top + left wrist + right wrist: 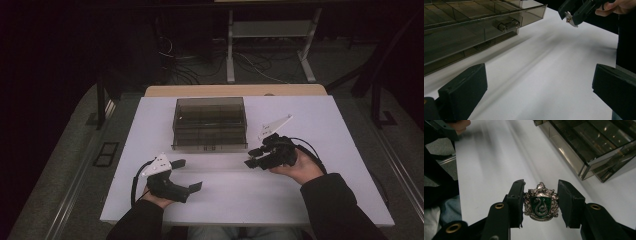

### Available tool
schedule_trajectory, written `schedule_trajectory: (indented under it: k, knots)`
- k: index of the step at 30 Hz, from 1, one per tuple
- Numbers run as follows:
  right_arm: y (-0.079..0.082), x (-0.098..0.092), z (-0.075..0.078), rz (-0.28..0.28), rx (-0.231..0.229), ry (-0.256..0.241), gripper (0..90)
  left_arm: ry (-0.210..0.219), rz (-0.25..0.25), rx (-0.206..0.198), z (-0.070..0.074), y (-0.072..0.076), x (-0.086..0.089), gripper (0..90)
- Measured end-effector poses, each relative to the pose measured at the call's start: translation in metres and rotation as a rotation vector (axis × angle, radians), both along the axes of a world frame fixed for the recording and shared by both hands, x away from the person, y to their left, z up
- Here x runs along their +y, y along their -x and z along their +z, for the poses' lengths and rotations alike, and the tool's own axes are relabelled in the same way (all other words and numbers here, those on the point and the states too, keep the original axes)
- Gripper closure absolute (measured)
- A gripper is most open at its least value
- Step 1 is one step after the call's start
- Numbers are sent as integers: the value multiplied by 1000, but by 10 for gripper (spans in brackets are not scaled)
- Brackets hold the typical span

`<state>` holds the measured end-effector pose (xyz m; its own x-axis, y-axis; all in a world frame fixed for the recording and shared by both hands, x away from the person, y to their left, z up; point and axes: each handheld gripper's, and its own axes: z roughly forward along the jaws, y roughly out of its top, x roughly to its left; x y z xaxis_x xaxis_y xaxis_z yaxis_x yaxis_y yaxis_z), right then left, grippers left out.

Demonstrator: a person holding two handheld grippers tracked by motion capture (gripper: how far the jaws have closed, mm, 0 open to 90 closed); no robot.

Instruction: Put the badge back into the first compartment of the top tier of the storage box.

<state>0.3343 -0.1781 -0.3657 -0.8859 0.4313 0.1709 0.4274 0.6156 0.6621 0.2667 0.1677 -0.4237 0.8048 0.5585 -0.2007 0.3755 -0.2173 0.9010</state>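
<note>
Right gripper (254, 158) raised off table (320, 125), pointing left, jaws pinching green-and-silver crest badge (540, 202). Left gripper (187, 175) low, jaws wide, holding nothing.

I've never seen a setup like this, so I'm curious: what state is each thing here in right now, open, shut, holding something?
Left gripper: open, holding nothing, above the table.
Right gripper: shut on the badge.
Badge: silver and green crest, clamped between the jaws, off the table.
Drawer box: smoky clear plastic, top drawer pulled out a little.
</note>
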Motion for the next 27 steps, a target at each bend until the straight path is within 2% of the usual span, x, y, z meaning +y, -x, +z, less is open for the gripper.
schedule_trajectory:
  k: [12,27]
  knots:
    - [-8,10,15,40,-26,10,572,0,-1,0,0,0,0,0]
    - [-19,33,35,85,-47,22,572,1,-4,-3,0,0,0,0]
